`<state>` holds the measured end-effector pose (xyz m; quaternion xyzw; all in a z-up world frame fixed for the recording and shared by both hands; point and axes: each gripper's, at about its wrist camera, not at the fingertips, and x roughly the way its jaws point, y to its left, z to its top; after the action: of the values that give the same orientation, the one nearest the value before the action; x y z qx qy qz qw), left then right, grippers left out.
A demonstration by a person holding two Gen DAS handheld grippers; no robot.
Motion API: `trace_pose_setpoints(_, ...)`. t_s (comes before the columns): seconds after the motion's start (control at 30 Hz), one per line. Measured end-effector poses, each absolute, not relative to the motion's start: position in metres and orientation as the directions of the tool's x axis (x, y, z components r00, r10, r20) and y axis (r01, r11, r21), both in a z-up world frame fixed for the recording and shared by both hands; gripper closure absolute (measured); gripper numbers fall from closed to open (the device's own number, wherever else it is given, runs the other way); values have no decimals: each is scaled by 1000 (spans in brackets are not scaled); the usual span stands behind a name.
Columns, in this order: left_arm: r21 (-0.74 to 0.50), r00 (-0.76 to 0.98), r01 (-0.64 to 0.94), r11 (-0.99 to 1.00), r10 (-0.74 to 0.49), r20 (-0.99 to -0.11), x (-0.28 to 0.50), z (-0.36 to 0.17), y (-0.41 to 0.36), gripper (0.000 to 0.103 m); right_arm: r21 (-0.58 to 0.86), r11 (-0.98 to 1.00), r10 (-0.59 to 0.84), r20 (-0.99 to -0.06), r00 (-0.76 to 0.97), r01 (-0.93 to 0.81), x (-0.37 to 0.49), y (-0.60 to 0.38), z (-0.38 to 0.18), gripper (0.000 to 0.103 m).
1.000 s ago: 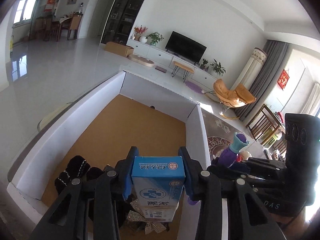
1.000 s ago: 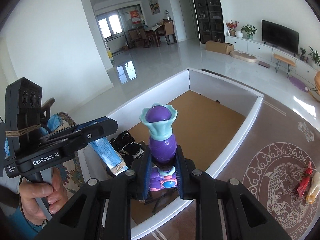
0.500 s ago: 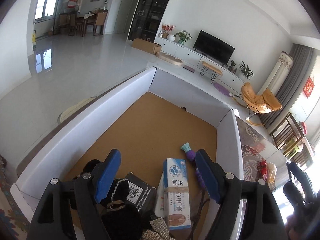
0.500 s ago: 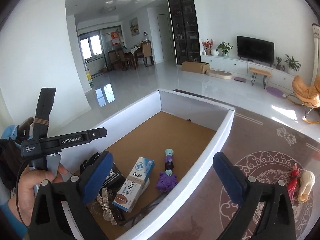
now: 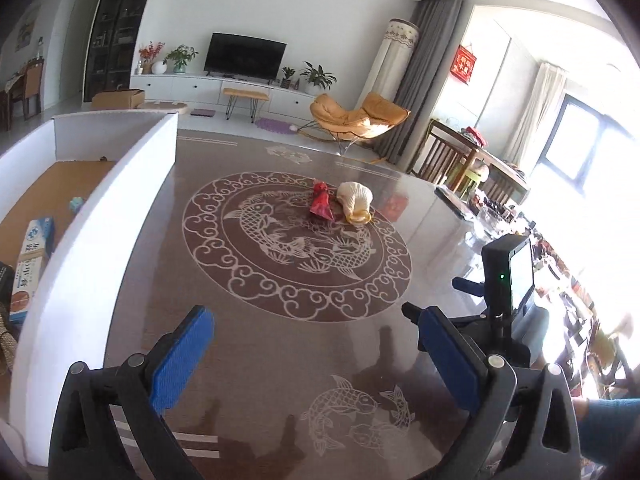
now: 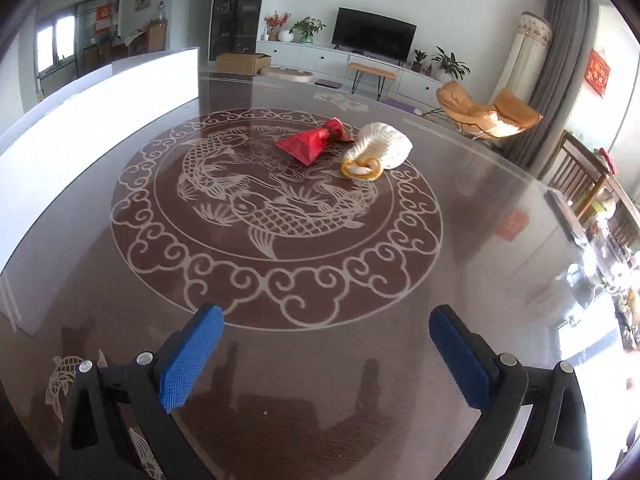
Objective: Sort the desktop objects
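A red pouch (image 6: 314, 143) and a white knitted pouch with a yellow ring (image 6: 380, 148) lie side by side on the brown patterned table; both show in the left wrist view too, the red pouch (image 5: 321, 203) and the white pouch (image 5: 355, 200). My left gripper (image 5: 316, 356) is open and empty above the table's near part. My right gripper (image 6: 326, 354) is open and empty, well short of the pouches. The white box (image 5: 120, 184) stands at the left with a blue medicine carton (image 5: 34, 256) and a purple toy (image 5: 77, 203) inside.
The right gripper's body (image 5: 508, 292) shows at the right of the left wrist view. The box's wall (image 6: 100, 96) runs along the table's left side. Clutter lies past the table's right edge (image 6: 600, 264).
Both grippers have let go of the carton and the purple toy into the box, opened, and swung right from the box to face the table with the two pouches.
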<state>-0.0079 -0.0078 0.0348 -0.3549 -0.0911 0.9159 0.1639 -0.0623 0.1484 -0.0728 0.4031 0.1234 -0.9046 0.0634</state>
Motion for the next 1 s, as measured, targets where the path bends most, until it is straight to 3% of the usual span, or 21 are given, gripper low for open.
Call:
trace_pose_setpoints(0.1, -213, -644, -253, -944, 328, -691, -25, 4, 27, 0, -144, -980, 22, -761, -649, 135, -61, 183, -76, 0)
trace_pose_setpoints(0.33, -36, -648, -250, -967, 195, -736, -57, -16, 47, 0, -90, -993, 29, -794, -607, 71, -61, 194, -88, 0)
trace_pose_setpoints(0.5, -17, -621, -218, -976, 152, -769, -86, -27, 37, 0, -71, -995, 16, -802, -598, 68, -61, 193, -89, 0)
trace_pose_setpoints(0.77, -92, -582, -153, -984, 165, -797, -100, -44, 21, 0, -10, -998, -30, -813, -581, 66, -62, 199, -93, 0)
trace_pose_setpoints(1.0, 3, -573, -161, -987, 91, -814, -100, -50, 36, 0, -9, -998, -31, -813, -581, 66, -62, 199, -93, 0)
